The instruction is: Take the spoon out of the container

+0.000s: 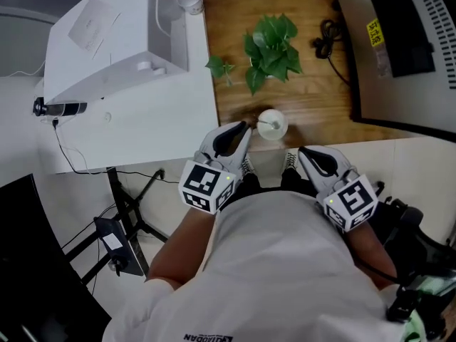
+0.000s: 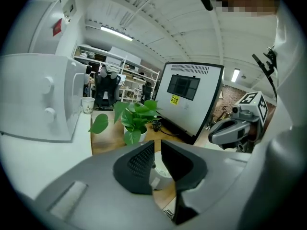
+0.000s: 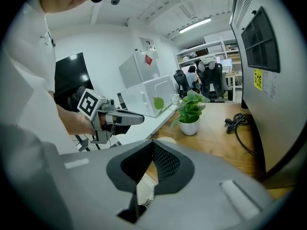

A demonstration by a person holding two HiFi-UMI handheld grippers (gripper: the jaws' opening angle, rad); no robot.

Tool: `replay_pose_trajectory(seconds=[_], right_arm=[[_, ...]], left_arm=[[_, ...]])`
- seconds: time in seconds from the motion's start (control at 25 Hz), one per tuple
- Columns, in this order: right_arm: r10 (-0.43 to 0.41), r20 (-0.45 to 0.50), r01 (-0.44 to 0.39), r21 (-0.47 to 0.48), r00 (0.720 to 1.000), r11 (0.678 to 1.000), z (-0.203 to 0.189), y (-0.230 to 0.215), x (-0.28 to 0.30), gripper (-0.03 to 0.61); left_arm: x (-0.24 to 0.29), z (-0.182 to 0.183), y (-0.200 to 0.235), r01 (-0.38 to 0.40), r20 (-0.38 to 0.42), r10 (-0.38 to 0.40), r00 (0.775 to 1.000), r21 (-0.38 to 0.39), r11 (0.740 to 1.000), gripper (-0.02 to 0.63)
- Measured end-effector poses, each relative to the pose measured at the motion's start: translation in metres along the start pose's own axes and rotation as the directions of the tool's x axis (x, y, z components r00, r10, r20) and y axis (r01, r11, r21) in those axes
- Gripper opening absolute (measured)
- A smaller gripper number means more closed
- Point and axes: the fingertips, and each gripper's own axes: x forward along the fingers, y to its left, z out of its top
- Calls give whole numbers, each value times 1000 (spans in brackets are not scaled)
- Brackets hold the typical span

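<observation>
A small white container (image 1: 271,125) stands at the near edge of the wooden desk (image 1: 313,98), with a spoon (image 1: 266,124) lying across its mouth. My left gripper (image 1: 244,128) points at the container's left side, with its tips just short of the rim. In the left gripper view its jaws (image 2: 158,145) stand slightly apart with nothing pressed between them, and the container (image 2: 159,175) shows through the gap. My right gripper (image 1: 302,150) hangs lower right of the container, off the desk. Its jaws (image 3: 152,143) meet at the tips and hold nothing.
A potted plant (image 1: 269,48) stands behind the container. A black plug and cable (image 1: 326,38) lie to its right, beside a large monitor (image 1: 406,48). A white appliance (image 1: 114,41) and a paper cup (image 1: 190,1) sit on the white table (image 1: 142,134) to the left.
</observation>
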Motion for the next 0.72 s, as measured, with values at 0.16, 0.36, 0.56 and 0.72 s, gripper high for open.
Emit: replay_pose_trajectory(seconds=[0.16,0.36,0.56,0.72], right_arm=[[5,-22,-4,22,1000,1000,-6,-6,7,8],[16,-37,-15,46,999,999,-15,-12,14,8],[28,-42,-25,62,999,998,-22,-13,18,8],[29,-50,-25,78,998,997,-26,-17,18,8]], left_arm=[[8,-7,12,-19,-19,18,1000,-37,999,72],[20,-19,17,-20,-59,17,998,-54,998,89],[29,-34,23,-9,-103,-3,995,-117,993,122],[38,-42,20,-6,-126,-10,992,-126,992,123]])
